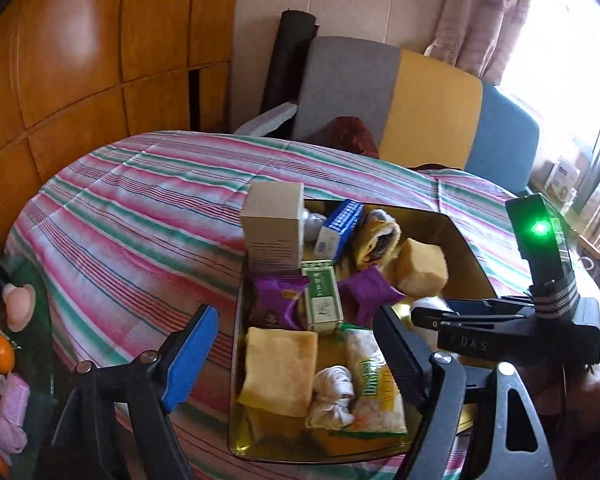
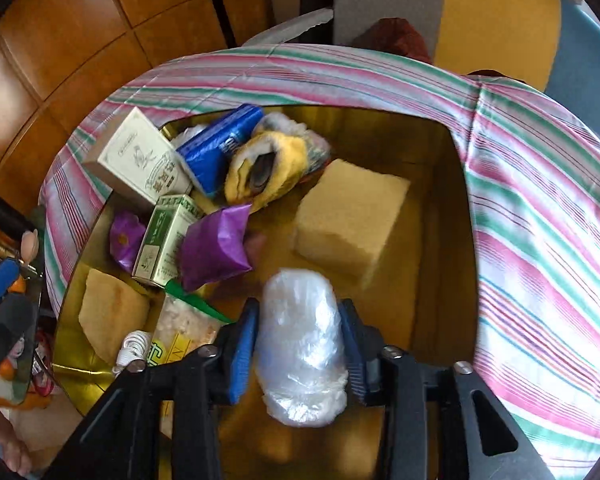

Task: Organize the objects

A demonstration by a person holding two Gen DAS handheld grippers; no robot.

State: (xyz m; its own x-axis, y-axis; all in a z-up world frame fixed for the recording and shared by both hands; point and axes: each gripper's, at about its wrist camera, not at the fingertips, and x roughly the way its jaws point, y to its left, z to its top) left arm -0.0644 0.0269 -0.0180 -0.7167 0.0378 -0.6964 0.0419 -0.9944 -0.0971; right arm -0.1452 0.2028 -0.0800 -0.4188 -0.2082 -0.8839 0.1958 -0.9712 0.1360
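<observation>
A gold tray (image 1: 466,258) (image 2: 440,152) on the striped bedspread holds boxes, purple packets (image 1: 278,300), sponges (image 1: 420,266) (image 2: 350,216), a blue packet (image 2: 220,148) and a snack bag (image 1: 374,384). My right gripper (image 2: 302,344) is shut on a white plastic-wrapped bundle (image 2: 300,344), held over the tray's near middle. In the left wrist view the right gripper (image 1: 432,316) reaches in from the right with the bundle (image 1: 426,306) partly hidden. My left gripper (image 1: 296,344) is open and empty above the tray's near left part.
The striped bedspread (image 1: 132,208) covers the surface around the tray. A grey, yellow and blue chair (image 1: 412,104) stands behind. Small toys and hair items (image 1: 12,360) lie at the left edge. Wooden panels (image 1: 80,60) fill the left background.
</observation>
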